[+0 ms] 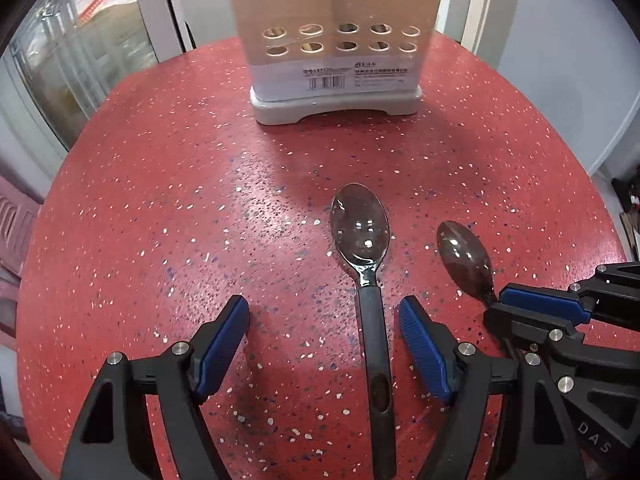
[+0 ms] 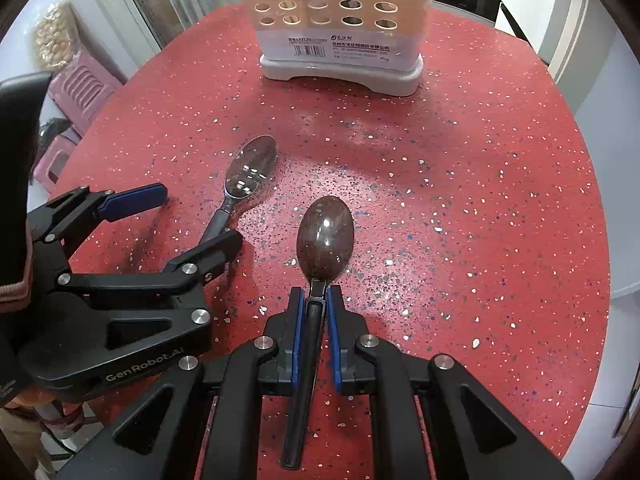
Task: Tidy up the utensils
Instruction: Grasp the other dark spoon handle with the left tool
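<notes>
Pickup step: right gripper (image 2: pixel 316 300) clamps one spoon (image 2: pixel 325 236); left gripper (image 1: pixel 322 320) gapes wide around the other spoon (image 1: pixel 360 228), probably closing next, holder (image 1: pixel 334 52) at twelve.

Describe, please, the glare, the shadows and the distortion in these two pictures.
Left wrist view: bright glints on the left spoon bowl, pale sheen on the red table, fisheye bending its edge. Right wrist view: small highlights on the right spoon, soft shadow before the utensil holder, dark vignette in the corners.
</notes>
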`<action>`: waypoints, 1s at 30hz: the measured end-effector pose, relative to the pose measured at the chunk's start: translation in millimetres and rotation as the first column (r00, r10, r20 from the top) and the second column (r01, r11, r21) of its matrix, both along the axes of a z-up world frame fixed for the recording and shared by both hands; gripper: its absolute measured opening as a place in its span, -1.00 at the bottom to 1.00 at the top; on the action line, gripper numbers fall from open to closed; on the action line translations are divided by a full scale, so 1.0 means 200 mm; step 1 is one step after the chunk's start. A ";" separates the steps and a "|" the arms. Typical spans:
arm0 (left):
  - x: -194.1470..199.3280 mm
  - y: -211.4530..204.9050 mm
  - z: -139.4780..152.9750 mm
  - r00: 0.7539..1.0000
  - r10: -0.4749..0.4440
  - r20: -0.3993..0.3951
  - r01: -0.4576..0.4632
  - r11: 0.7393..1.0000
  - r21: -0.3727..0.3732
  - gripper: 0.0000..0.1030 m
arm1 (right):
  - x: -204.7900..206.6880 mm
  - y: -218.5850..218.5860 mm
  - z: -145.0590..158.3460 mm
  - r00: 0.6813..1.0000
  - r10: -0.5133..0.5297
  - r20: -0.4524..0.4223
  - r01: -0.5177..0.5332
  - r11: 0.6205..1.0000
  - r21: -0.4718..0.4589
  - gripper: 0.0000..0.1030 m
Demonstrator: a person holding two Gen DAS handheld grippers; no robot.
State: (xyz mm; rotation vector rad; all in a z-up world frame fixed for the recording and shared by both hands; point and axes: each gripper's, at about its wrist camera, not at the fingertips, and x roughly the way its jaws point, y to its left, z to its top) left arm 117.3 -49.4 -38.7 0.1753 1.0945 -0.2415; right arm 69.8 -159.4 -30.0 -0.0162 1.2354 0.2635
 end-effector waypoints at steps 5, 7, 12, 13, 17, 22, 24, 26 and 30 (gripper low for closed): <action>0.02 -0.01 0.01 0.999 -0.028 -0.034 0.027 0.999 -0.019 0.72 | 0.00 -0.01 0.00 1.000 0.005 0.000 -0.005 1.000 0.012 -0.77; 0.01 -0.04 0.02 0.998 -0.052 -0.039 0.051 0.998 -0.027 0.41 | 0.00 -0.02 0.01 1.000 0.004 0.001 -0.004 1.000 0.016 -0.79; 0.00 -0.11 0.03 0.995 -0.090 -0.036 0.089 0.995 -0.036 -0.28 | -0.01 -0.06 0.02 1.000 -0.001 0.004 0.001 0.999 0.046 -0.86; 0.00 -0.11 0.04 0.995 -0.089 -0.036 0.087 0.995 -0.050 -0.28 | -0.01 -0.07 0.02 1.000 -0.002 0.009 0.002 0.999 0.053 -0.90; -0.04 -0.11 0.04 0.997 -0.081 -0.019 0.080 0.995 -0.060 -0.28 | -0.02 -0.12 0.04 1.000 -0.013 0.012 0.012 0.995 0.095 -0.97; -0.07 -0.11 0.07 0.997 -0.072 0.007 0.072 0.996 -0.059 -0.28 | -0.03 -0.16 0.04 0.999 -0.006 -0.039 0.012 0.989 0.145 -0.94; -0.08 -0.09 0.07 0.998 -0.059 0.012 0.060 0.996 -0.060 -0.28 | -0.03 -0.15 0.04 0.999 -0.007 -0.050 0.014 0.989 0.147 -0.75; -0.08 -0.07 0.08 0.999 -0.048 0.020 0.049 0.997 -0.060 -0.28 | -0.04 -0.14 0.05 0.999 -0.005 -0.050 0.012 0.991 0.131 -0.35; -0.10 -0.02 0.09 0.999 -0.028 0.046 0.031 0.998 -0.053 -0.28 | -0.04 -0.08 0.04 0.998 -0.004 -0.062 0.008 0.998 0.067 -0.35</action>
